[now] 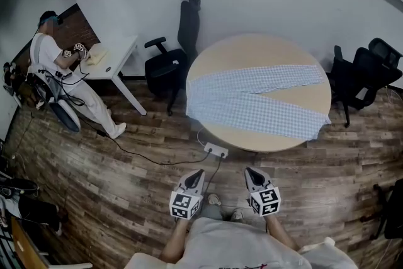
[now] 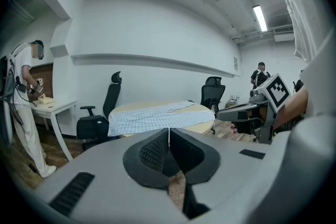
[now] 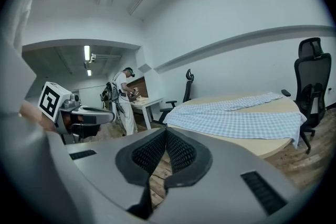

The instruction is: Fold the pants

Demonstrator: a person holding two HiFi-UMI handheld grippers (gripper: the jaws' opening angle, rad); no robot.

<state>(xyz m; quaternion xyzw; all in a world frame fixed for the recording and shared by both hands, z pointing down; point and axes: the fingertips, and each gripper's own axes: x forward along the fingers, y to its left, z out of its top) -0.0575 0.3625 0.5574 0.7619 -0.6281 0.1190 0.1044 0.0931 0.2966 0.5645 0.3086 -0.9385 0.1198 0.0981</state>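
Note:
A pair of blue-and-white checked pants (image 1: 255, 97) lies spread flat on a round wooden table (image 1: 252, 50), legs running to the right, one leg end hanging over the near right rim. The pants (image 2: 157, 115) show ahead in the left gripper view and the pants (image 3: 236, 118) in the right gripper view. My left gripper (image 1: 196, 174) and right gripper (image 1: 251, 173) hover over the wooden floor well short of the table, both shut with nothing between the jaws. The left gripper (image 2: 169, 131) has its pads pressed together. So does the right gripper (image 3: 166, 132).
Black office chairs stand behind the table's left side (image 1: 171, 63) and at its right (image 1: 365, 72). A white power strip (image 1: 216, 149) with a cable lies on the floor by the table's near edge. A person (image 1: 60, 82) works at a white desk (image 1: 116, 53) far left.

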